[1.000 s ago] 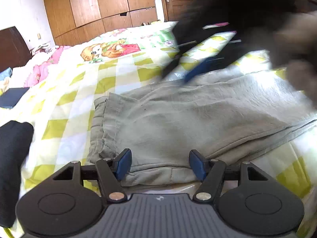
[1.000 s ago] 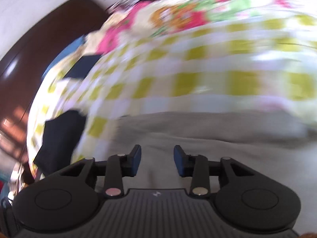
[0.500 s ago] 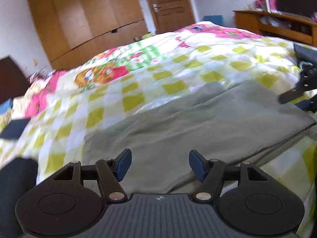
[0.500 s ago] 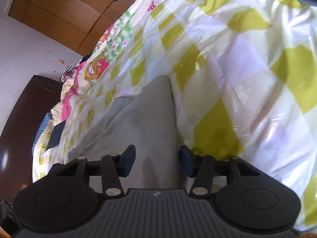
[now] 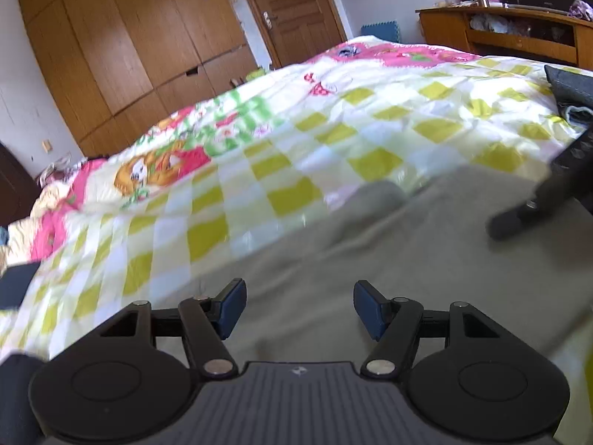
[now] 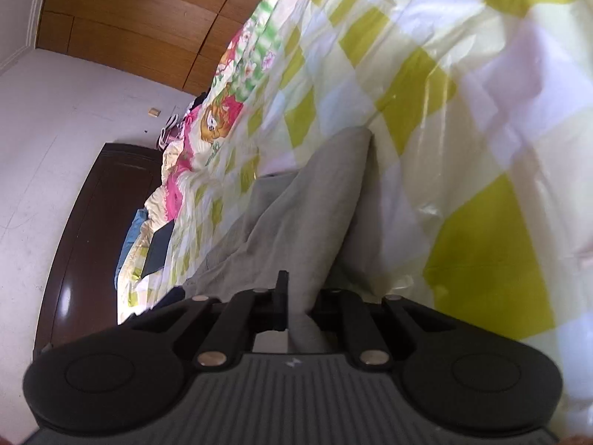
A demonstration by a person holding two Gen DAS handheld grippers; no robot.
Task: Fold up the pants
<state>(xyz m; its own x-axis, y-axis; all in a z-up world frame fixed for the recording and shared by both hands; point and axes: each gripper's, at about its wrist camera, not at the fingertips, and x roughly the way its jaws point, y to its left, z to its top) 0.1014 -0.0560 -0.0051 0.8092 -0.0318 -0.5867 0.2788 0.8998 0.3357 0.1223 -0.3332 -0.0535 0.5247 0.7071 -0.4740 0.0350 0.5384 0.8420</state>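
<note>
With the right gripper (image 6: 296, 311) pinched on the grey pants (image 6: 315, 200) stretching ahead of it, the left gripper (image 5: 299, 308) (jaws apart, fabric beneath) should clamp before lifting evenly.

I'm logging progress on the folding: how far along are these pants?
Partly done: the grey pants lie flat on the checked bedspread, seemingly already doubled. In hand: the right gripper is shut on a fabric edge, while the left gripper hangs open over the cloth. Left: carrying that edge across for the next fold.
</note>
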